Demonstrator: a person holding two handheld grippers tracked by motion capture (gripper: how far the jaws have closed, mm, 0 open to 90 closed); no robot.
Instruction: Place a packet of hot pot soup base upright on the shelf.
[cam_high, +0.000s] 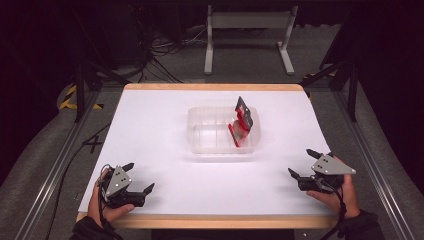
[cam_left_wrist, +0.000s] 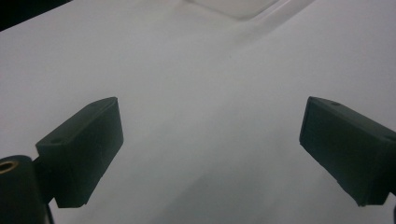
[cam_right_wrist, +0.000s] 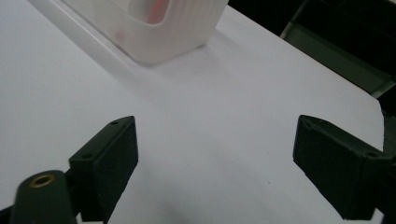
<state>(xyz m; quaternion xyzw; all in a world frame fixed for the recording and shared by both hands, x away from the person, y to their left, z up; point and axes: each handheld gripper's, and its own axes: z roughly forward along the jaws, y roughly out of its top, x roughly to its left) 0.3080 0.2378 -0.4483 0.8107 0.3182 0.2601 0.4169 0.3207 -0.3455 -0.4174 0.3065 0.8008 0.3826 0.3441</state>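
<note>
I am holding my left gripper (cam_high: 138, 177) with its jaws spread wide apart and nothing between them, only bare white tabletop (cam_high: 165, 125) under the pads. My right gripper (cam_high: 303, 162) is doing the same at the opposite near corner, jaws well apart and empty, pointing in toward the middle. Both are resting low near the front edge, well away from anything to grasp.

Out ahead, the clear plastic container (cam_high: 200, 131) is sitting in the middle of the table, and the red and black packets (cam_high: 243, 121) are leaning upright against its right end, one corner poking above the rim. In the right gripper view the container's ribbed wall (cam_right_wrist: 187, 28) is lying just ahead, with a red blur showing through it.

I am judging that my right side is nearer the packets. To do the reach well, I should come in from above, keep the jaws wide until they straddle the thin edge, and close gently so the light tub is not dragged along
</note>
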